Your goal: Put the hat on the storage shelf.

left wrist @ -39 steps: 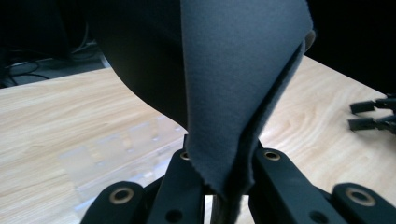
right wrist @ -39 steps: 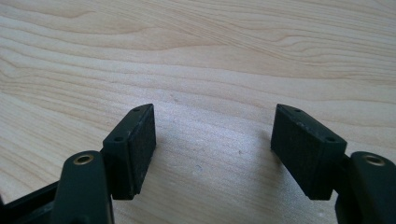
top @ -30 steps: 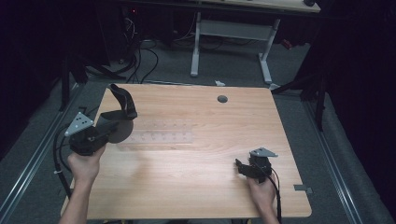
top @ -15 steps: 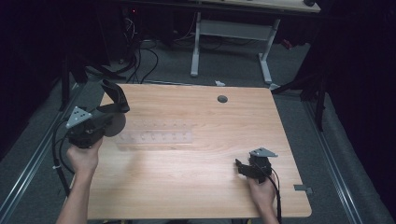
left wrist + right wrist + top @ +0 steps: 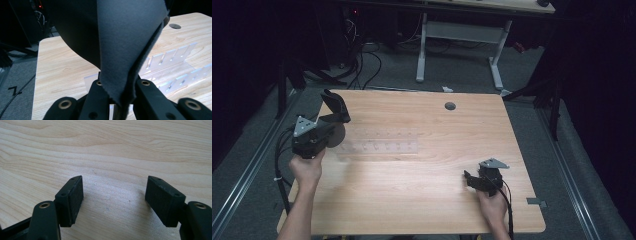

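A: State the condition of the left gripper [image 5: 331, 131].

B: Its jaws are fully closed on a dark grey cloth [image 5: 130, 47]. In the left gripper view, the cloth is pinched between the two jaws and rises from them, folded, with one lighter grey face showing. In the high view, it stands up above the gripper at the left edge of the bench [image 5: 422, 210].

A: What lies beyond the cloth?

B: A clear plastic rack [image 5: 175, 60] with upright dividers rests on the bench, just past the jaws.

A: State the condition of the right gripper [image 5: 113, 195].

B: Its jaws stand wide apart and hold nothing. Bare wood shows between them. The gripper sits low at the right front of the bench, well apart from the cloth.
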A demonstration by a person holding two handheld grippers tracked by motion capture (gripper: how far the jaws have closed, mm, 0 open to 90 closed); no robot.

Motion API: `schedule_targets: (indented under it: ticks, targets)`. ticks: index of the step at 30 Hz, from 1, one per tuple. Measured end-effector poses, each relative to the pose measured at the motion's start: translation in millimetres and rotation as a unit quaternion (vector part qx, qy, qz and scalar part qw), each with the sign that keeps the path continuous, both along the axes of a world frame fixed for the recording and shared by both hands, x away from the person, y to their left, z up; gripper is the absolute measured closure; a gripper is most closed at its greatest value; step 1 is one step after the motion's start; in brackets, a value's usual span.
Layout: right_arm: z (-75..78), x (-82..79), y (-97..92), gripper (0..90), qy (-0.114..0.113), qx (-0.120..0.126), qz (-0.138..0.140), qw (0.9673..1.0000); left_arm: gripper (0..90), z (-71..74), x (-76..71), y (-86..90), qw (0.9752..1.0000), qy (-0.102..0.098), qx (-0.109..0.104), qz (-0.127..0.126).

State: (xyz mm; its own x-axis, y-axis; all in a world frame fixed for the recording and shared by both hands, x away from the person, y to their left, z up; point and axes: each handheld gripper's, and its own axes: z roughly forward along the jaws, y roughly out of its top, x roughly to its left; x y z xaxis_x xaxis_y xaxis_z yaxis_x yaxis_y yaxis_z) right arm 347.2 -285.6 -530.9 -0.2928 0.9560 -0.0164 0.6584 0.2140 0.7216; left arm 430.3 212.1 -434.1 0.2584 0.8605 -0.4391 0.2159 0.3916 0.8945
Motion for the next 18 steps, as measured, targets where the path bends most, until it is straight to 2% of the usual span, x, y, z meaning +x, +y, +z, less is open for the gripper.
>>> schedule_targets:
  ticks: [13, 18]
  targets:
    - [0.0, -0.1, 0.1, 31.2, 0.000, 0.000, 0.002, 1.0000, 85.8, -8.6, 4.8, -9.9, 0.9996, 0.002, 0.030, 0.003]
    - [0.0, -0.3, 0.2, 31.2, 0.000, 0.000, 0.002, 1.0000, 85.8, -13.5, 6.7, -9.0, 0.9997, 0.007, 0.024, 0.005]
